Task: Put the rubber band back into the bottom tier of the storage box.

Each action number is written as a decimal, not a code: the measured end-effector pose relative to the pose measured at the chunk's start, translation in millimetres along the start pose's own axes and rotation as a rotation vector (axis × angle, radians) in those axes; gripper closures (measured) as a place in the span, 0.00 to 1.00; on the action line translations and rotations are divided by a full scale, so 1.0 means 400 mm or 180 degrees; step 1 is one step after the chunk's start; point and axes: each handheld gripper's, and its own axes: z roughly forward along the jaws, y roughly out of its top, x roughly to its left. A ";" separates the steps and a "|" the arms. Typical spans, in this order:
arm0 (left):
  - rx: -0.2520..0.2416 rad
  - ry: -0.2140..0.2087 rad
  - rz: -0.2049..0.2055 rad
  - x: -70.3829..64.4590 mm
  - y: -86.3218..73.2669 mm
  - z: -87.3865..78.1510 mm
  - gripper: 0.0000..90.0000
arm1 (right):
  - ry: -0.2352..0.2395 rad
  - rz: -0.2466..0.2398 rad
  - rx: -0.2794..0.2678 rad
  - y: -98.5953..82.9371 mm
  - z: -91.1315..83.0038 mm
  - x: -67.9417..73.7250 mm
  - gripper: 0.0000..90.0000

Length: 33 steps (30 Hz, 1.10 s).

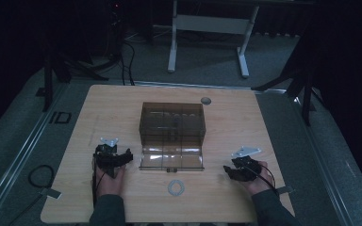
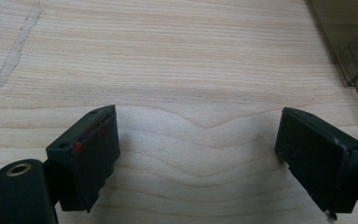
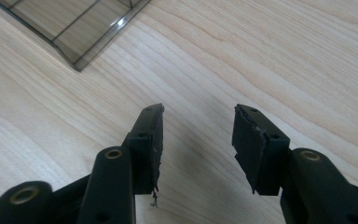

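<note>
A clear smoky plastic box (image 1: 172, 123) with inner dividers stands mid-table, its lid (image 1: 171, 160) folded flat toward me. A grey ring (image 1: 176, 187) lies in front of the lid. My left gripper (image 1: 118, 157) rests on the table left of the lid, and my right gripper (image 1: 233, 172) rests to the lid's right. In the left gripper view my left gripper (image 2: 198, 140) has its jaws wide apart over bare wood, with the box corner (image 2: 354, 42) at the right edge. My right gripper (image 3: 198, 135) is open with nothing between its jaws, the lid corner (image 3: 74, 28) beyond them.
A small grey disc (image 1: 206, 100) lies near the table's far edge. The wooden table (image 1: 108, 113) has bare room on both sides of the box. A white desk frame (image 1: 207, 28) stands on the floor behind, and cables (image 1: 40, 176) lie at the left.
</note>
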 end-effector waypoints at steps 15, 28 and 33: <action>-0.0001 -0.0001 -0.0007 0.000 0.000 0.000 0.15 | 0.0109 -0.0284 0.0221 0.073 -0.028 0.019 0.60; -0.0002 -0.0002 -0.0007 0.000 0.000 0.000 0.15 | 0.0294 -0.0508 0.0364 0.124 -0.035 0.023 0.60; -0.0002 -0.0002 -0.0008 0.000 0.000 0.000 0.15 | 0.0343 -0.0624 0.0414 0.144 -0.040 0.035 0.60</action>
